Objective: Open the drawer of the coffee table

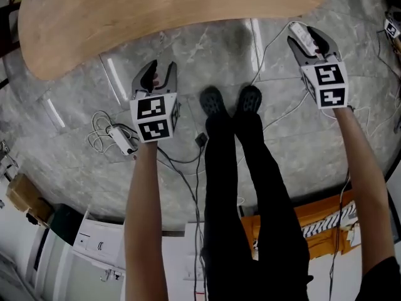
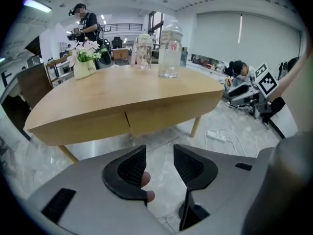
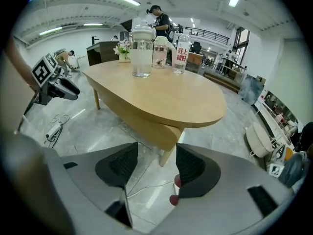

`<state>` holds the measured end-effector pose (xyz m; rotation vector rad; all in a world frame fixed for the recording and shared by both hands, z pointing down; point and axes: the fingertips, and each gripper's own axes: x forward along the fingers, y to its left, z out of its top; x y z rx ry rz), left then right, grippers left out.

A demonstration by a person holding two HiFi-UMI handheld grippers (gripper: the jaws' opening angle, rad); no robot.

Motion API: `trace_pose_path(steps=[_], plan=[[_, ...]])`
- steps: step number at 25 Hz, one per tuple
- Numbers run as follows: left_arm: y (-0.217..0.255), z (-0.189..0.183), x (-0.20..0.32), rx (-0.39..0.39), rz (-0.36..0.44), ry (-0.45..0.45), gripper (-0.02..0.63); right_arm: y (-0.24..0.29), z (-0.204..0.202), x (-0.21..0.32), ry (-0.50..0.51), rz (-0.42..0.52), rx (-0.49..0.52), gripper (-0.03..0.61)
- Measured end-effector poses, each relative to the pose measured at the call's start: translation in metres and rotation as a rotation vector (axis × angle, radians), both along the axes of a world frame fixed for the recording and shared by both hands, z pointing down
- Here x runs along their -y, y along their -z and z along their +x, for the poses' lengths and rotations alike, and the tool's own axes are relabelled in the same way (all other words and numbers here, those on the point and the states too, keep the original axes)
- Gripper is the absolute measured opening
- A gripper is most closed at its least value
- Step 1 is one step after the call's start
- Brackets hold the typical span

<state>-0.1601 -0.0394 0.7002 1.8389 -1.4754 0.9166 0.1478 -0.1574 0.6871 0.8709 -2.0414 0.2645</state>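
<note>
Wooden coffee table [image 2: 122, 94] | drawer [image 2: 166, 116] shut | vase [image 2: 84, 69] holds flowers [image 2: 88, 49] | jars [image 2: 170, 53] on top

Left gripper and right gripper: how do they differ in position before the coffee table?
The left gripper faces the coffee table's long front, where a seam shows; the right gripper faces its rounded end. The right gripper hangs over a white power strip, the left gripper over bare floor. Both are open and empty.
</note>
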Motion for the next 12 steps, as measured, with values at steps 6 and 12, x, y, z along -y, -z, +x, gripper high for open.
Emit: trace_pose_path(steps=[6,12], plan=[[-0.020,-0.021,0.023,0.013,0.002,0.040,0.230,-0.019,0.003,0.017,-0.002,-0.003,-0.032,0.233],[-0.037,-0.034,0.044,0.059,-0.005,-0.005,0.301,-0.027,0.003,0.030,-0.010,-0.002,-0.043,0.241]])
